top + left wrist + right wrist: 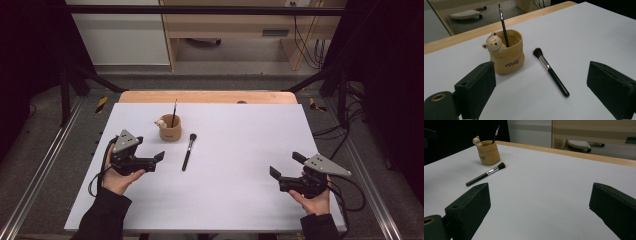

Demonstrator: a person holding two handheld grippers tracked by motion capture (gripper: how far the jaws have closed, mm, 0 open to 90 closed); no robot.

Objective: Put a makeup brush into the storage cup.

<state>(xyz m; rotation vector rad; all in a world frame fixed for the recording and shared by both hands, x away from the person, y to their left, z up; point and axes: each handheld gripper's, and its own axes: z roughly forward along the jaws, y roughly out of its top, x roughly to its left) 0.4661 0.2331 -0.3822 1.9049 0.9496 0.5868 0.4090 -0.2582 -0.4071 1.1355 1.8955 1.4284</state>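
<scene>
A tan cup (pixel 170 129) (pixel 508 55) (pixel 488 152) with a small bear figure on its rim stands on the white table top (pixel 240 150), left of centre. A thin black brush (pixel 174 113) (pixel 503 23) stands inside it. A black makeup brush (pixel 188 151) (pixel 551 71) (pixel 485 174) lies flat just right of the cup, bristles toward the far edge. My left gripper (pixel 155 158) is open, held close left of the lying brush. My right gripper (pixel 286 166) is open near the table's right front, far from both brushes, with nothing between its jaws.
The white top lies on a wooden table whose far edge (pixel 207 96) shows beyond it. Dark frame bars (pixel 200 10) and cables (pixel 345 135) surround the table. Pale furniture (pixel 230 30) stands on the floor behind.
</scene>
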